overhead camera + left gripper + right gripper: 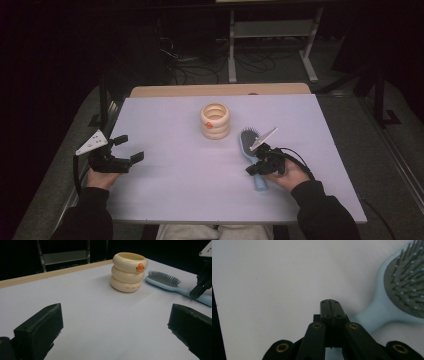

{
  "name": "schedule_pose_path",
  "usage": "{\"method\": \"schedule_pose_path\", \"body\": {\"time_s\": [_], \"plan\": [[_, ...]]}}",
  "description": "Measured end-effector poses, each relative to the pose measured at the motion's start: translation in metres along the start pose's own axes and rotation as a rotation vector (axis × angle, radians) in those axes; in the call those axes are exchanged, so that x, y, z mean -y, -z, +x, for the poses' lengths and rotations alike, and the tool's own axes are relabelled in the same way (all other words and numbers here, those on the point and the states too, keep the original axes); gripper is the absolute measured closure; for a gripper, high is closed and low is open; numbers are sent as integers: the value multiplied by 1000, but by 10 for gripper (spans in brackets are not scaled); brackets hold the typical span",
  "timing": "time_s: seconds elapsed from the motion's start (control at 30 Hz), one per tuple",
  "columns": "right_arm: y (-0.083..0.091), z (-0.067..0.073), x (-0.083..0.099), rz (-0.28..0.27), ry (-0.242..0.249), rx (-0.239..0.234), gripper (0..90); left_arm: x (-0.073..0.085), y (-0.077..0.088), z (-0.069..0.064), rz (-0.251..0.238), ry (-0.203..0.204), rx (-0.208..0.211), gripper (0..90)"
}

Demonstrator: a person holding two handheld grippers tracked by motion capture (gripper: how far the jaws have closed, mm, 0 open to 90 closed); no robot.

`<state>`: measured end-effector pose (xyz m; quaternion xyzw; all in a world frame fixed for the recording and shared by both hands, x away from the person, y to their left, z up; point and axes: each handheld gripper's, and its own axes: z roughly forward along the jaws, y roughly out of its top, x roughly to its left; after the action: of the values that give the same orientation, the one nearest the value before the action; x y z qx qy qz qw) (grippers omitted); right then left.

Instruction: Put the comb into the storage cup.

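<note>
Right gripper (pixel 329 305) jaws pressed together on nothing, just beside light blue hairbrush (pixel 387 302) handle, left gripper (pixel 129 148) spread wide, empty

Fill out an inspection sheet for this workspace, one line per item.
Surface: pale table, bare apart from two items.
Job's things: light blue hairbrush lying flat, bristles up, handle toward the person.
Clutter: cream ringed cup with an orange duck mark, upright, apart from the hairbrush.
Grippers: left gripper jaws wide open, nothing between them; right gripper jaws shut together, empty, over the hairbrush handle.
Cables: black cable trailing from the right gripper; loose cords on the floor behind.
Surroundings: dark room, white metal frame beyond the table.
</note>
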<state>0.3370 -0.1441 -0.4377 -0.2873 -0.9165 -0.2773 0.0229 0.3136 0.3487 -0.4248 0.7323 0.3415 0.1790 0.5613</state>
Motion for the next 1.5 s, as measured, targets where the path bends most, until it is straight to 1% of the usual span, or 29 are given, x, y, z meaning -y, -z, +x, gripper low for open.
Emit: {"method": "schedule_pose_path", "body": {"time_s": [0.37, 0.53, 0.77, 1.03, 1.2, 1.5], "plan": [[10, -8, 12, -10, -9, 7, 889, 0, 0, 0, 1, -1, -1, 0], [13, -11, 16, -2, -3, 18, 889, 0, 0, 0, 2, -1, -1, 0], [17, -16, 20, 1, -9, 29, 889, 0, 0, 0, 2, -2, -1, 0], [22, -23, 27, 6, -28, 44, 889, 0, 0, 0, 1, -1, -2, 0], [26, -29, 31, 2, -47, 51, 889, 0, -1, 0, 2, -2, -2, 0], [30, -37, 36, -4, -60, 52, 890, 0, 0, 0, 1, -2, -2, 0]]}}
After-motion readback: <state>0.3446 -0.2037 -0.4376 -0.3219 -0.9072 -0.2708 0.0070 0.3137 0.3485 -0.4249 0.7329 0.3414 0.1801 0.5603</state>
